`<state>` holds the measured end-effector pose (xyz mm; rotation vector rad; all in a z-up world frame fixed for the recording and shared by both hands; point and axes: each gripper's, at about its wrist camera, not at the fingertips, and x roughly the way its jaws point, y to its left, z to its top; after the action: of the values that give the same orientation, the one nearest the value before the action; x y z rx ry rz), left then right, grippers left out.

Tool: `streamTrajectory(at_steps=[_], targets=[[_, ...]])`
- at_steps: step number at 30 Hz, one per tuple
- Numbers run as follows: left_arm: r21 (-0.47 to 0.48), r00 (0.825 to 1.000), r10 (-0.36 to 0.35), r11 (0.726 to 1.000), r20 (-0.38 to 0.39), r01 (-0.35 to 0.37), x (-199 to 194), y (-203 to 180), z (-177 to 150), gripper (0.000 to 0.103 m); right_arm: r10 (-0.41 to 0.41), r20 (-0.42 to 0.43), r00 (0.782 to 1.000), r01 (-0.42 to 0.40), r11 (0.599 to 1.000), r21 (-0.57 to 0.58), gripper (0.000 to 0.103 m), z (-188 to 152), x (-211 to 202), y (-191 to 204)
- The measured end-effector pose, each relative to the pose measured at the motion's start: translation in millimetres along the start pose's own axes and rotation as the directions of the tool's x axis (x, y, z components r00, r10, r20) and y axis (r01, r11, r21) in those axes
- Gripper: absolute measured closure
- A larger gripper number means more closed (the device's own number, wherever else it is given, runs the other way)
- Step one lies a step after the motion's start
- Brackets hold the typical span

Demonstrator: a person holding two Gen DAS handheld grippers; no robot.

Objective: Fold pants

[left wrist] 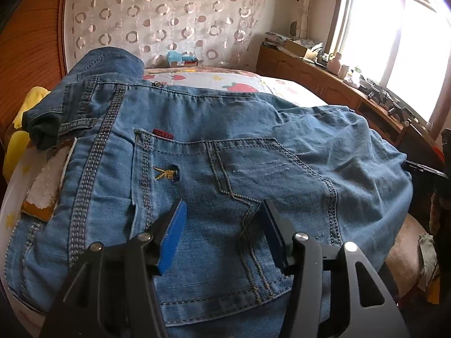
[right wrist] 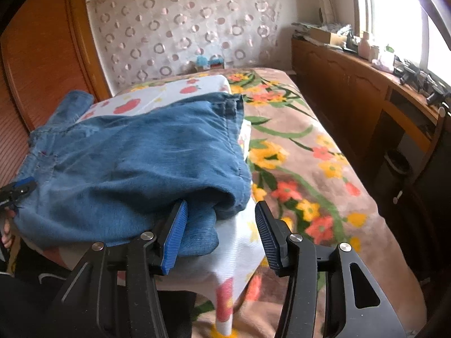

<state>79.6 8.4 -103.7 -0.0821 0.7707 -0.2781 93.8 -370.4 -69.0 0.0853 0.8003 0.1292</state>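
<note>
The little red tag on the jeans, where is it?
In the left wrist view, the red tag sits at the top left corner of the back pocket, up and left of the left gripper.

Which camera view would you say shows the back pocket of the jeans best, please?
The left wrist view: the back pocket fills the middle of the picture, its stitching and small embroidered mark sharp. The right wrist view shows the jeans only from the plain, bunched leg side, with no pocket visible.
</note>
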Motion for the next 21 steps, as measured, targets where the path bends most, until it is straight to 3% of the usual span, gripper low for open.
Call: streamTrajectory(at_steps=[9, 10, 12, 15, 21], targets=[[-0.001, 1.0, 0.005, 1.0, -0.01, -0.005, -1, -1, 2, 0.049, 0.081, -0.008, 0.997, -0.08, 0.995, 0.058, 0.053, 7, 13, -6], [0.0, 1.0, 0.006, 1.0, -0.014, -0.006, -1, -1, 3, 0.049, 0.094, -0.006, 0.996, -0.093, 0.993, 0.067, 0.055, 8, 14, -6], [0.003, 1.0, 0.009, 1.0, -0.02, -0.008, -1, -2, 6, 0.049, 0.122, 0.002, 0.993, -0.122, 0.989, 0.081, 0.073, 10, 14, -5], [-0.005, 1.0, 0.002, 1.0, -0.021, -0.002, -5, -1, 8, 0.049, 0.142, 0.016, 0.99, -0.142, 0.987, 0.08, 0.09, 12, 11, -3], [0.006, 1.0, 0.001, 1.0, 0.013, -0.001, -20, -6, 13, 0.049, 0.127, 0.097, 0.987, -0.134, 0.988, 0.072, 0.095, 20, -8, 5]])
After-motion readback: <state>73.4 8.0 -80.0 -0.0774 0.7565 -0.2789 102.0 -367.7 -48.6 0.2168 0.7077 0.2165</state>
